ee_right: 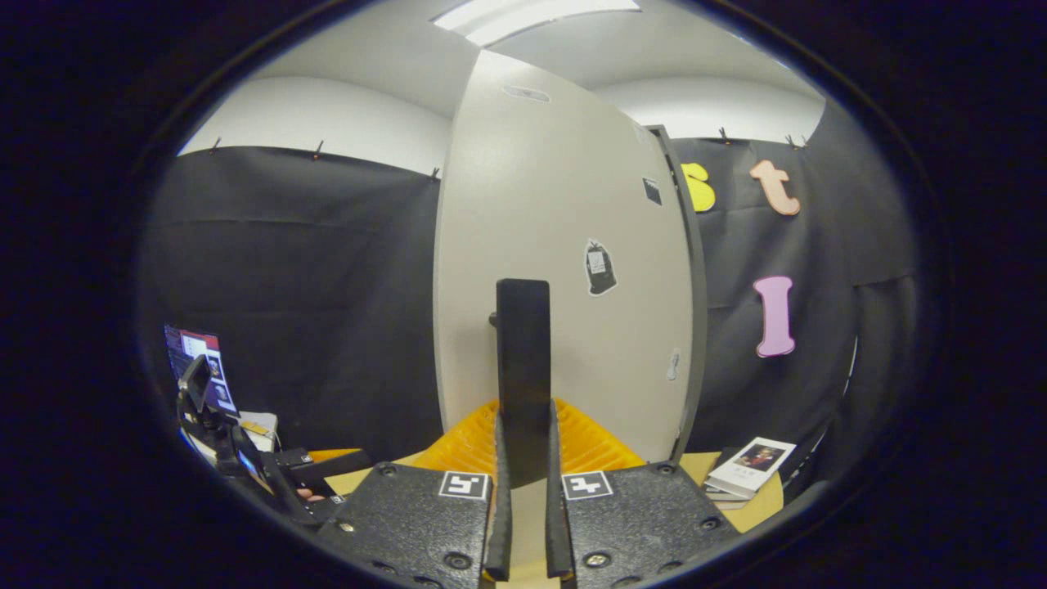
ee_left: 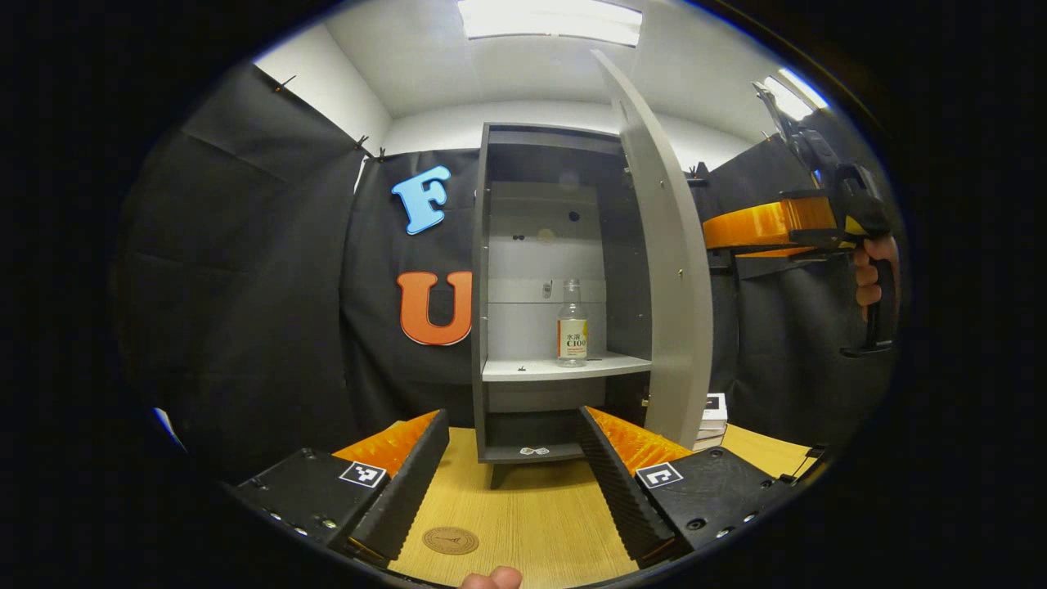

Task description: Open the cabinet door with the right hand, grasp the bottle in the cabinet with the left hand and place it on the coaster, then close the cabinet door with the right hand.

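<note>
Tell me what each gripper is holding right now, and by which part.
The right gripper is shut on the cabinet door's handle, near the handle's lower end. The left gripper is open and holds nothing; the bottle stands on the cabinet shelf.

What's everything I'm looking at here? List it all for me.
cabinet: one, grey, standing on the table
cabinet door: one, pale grey, swung open
door handle: one, black, upright on the door
bottle: one, clear, upright on the cabinet shelf
coaster: one, round, tan, on the table
table: one, light wood
books: small stack, beside the cabinet
left tongs: open, facing the cabinet
right tongs: shut on the door handle
</note>
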